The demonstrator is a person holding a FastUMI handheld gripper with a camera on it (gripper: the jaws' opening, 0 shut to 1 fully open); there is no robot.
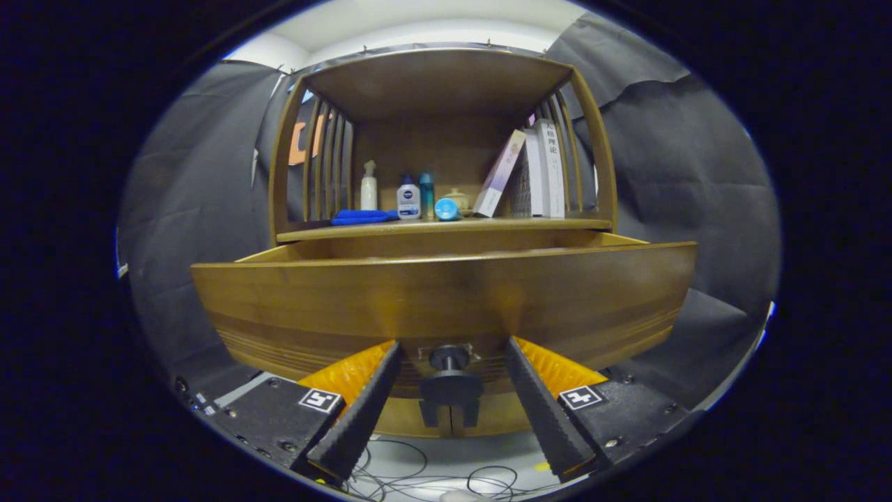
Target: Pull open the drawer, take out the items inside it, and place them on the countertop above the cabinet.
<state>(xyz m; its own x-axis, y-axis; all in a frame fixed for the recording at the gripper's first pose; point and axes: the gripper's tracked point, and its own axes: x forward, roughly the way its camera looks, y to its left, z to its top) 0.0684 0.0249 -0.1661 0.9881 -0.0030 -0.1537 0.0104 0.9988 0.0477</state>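
Note:
The wooden drawer [446,293] of the cabinet stands pulled out toward me, its curved front close ahead. A black round knob [450,380] sits low on that front, between my two fingers. My gripper [451,352] is open, its black ridged fingers [369,404] standing apart on either side of the knob without pressing on it. The drawer's inside is hidden behind its front panel. Above it runs the countertop [446,226], holding a blue cloth [362,217], a white spray bottle [368,187], a white-and-blue bottle [408,198], a teal bottle [426,189] and a blue cap [447,208].
Several books [533,171] lean at the right of the shelf, beside a small pale jar [458,199]. Slatted wooden sides [324,167] and a top board [439,80] enclose the shelf. Cables [418,474] lie on the light floor below the drawer.

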